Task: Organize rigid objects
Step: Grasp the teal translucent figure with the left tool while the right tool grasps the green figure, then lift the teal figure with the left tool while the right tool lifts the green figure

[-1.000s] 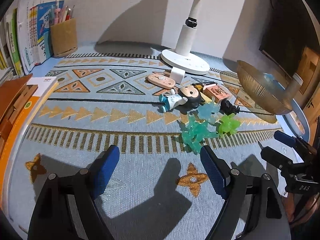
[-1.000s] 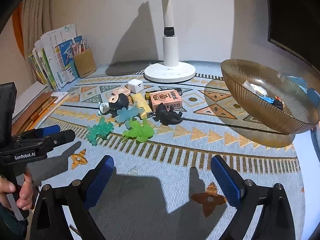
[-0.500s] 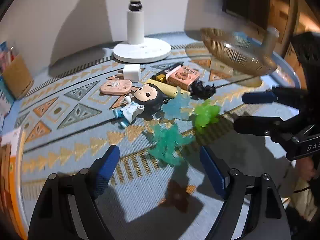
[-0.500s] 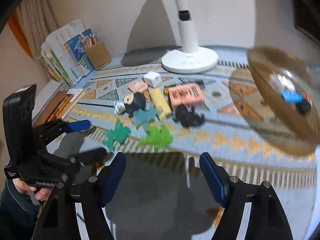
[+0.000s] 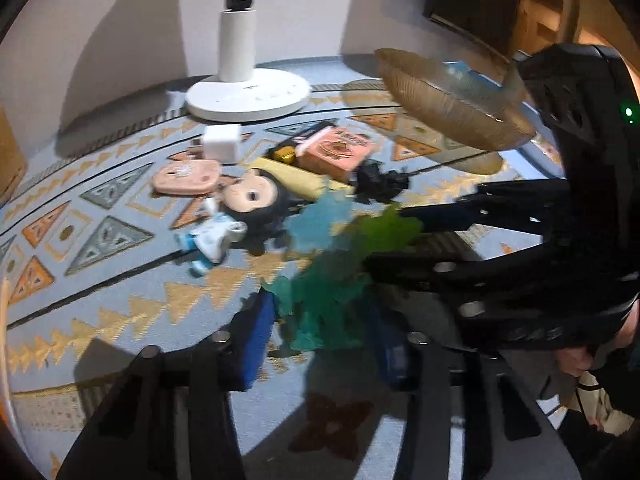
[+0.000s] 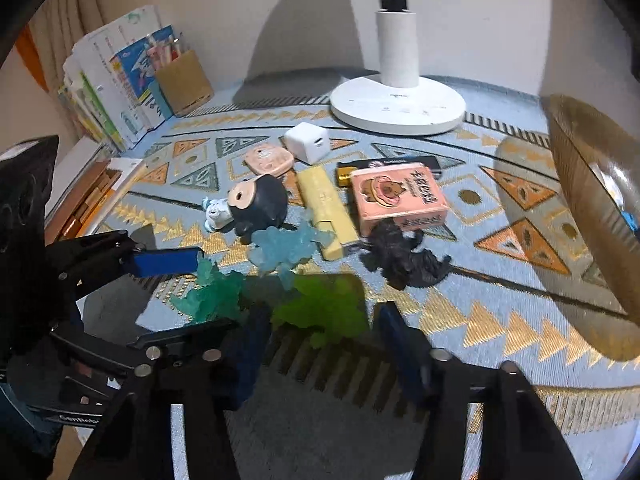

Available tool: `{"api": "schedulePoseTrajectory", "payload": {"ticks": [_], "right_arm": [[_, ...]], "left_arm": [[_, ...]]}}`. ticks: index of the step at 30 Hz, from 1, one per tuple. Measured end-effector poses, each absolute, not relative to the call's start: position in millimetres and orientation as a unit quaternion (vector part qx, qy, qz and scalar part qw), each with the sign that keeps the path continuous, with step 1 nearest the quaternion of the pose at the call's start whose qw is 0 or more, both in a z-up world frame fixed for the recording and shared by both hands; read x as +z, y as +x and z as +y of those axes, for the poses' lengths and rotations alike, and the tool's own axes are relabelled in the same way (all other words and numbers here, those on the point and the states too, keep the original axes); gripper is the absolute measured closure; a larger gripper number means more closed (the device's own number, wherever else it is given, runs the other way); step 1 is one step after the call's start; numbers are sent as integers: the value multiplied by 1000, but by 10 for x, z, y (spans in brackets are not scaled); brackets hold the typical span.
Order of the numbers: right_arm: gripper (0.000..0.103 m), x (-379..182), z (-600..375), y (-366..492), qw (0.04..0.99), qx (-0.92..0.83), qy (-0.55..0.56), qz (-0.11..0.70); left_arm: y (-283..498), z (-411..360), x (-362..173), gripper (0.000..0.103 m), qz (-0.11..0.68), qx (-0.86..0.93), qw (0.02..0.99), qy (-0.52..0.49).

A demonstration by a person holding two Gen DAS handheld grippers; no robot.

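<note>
Though blurred, left claw closing round teal toy, right claw round green toy

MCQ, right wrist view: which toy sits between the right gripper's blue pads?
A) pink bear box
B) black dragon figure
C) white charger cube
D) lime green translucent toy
D: the lime green translucent toy lies between the right gripper pads, whose jaws have just been closing around it; the black dragon figure, pink bear box and white charger cube lie farther back on the mat.
</note>
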State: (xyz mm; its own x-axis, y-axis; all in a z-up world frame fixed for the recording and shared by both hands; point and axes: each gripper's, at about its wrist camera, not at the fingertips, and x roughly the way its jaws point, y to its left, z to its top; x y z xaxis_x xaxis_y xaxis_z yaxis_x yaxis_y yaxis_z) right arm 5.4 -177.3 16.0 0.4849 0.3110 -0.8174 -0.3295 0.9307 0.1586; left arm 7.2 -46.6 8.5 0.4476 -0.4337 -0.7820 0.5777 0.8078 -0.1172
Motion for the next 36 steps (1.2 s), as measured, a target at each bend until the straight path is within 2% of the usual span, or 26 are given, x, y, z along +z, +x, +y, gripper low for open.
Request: {"api": "schedulePoseTrajectory", "payload": {"ticks": [6, 10, 18, 19, 22, 27, 31, 33, 34, 35, 36], "right_arm": [[58, 225, -1890, -82, 866, 170, 11, 471], [58, 381, -2244, -422, 879, 95, 32, 465], [57, 216, -2482, -705, 867, 55, 78, 489], [56, 223, -2490, -723, 864, 71, 86, 491], [35, 225, -2484, -833, 853, 141, 93, 494], [35, 198, -2451, -1050, 856, 155, 28, 492], [35, 191, -2498, -981, 865, 137, 31, 482], [42, 190, -2473, -903, 869, 129, 27, 476], [49, 177, -2431, -867, 873, 121, 12, 473], [60, 167, -2361, -852, 875, 110, -12, 470], [65, 166, -2331, -847, 879, 97, -32, 467]], "left_arm": [[-85, -373, 210, 63, 416, -292, 860, 50], [-307, -277, 319, 63, 399, -289, 870, 19], [-407, -386, 171, 63, 402, -268, 875, 35], [-407, -388, 154, 63, 405, -267, 874, 38], [-400, -389, 131, 63, 407, -257, 875, 46], [-403, -384, 140, 63, 404, -259, 876, 45], [-405, -415, 128, 63, 407, -257, 875, 54], [-418, -432, 120, 63, 407, -263, 873, 58], [-429, -437, 125, 63, 405, -264, 873, 61], [-443, -440, 133, 63, 402, -267, 874, 62], [-451, -440, 138, 63, 400, -267, 874, 62]]}}
